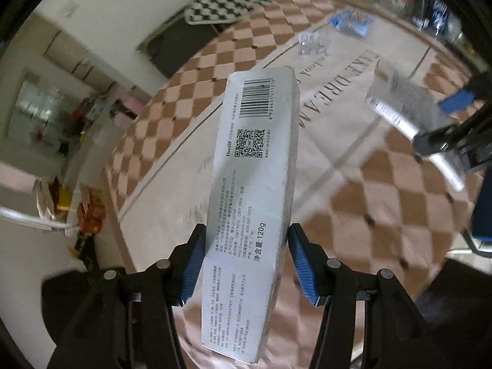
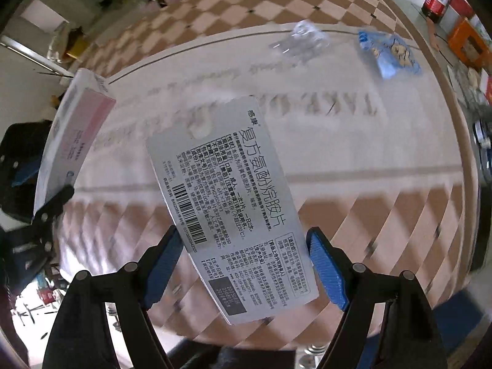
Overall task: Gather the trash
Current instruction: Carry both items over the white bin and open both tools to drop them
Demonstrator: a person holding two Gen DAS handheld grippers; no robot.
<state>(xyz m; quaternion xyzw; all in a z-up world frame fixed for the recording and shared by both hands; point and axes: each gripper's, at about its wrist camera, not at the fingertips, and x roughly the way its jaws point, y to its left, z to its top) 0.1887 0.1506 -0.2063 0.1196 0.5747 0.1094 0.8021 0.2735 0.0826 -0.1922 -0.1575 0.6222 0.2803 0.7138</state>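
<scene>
Gripping a long white printed toothpaste carton (image 1: 252,190), our left gripper (image 1: 246,258) lifts it above the checkered rug (image 1: 384,184); our right gripper (image 2: 246,264) clamps a flat grey medicine box (image 2: 233,203).

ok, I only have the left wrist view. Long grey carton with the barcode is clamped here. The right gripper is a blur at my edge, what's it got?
Observer: The right gripper is shut on a flat grey medicine box with black print.
Operator: Anything scannable on it?
Observer: Yes, a barcode runs along the edge nearest the left-hand pad.
Operator: And the far side of my carton?
Observer: In the right wrist view the long grey carton shows a pink face.
</scene>
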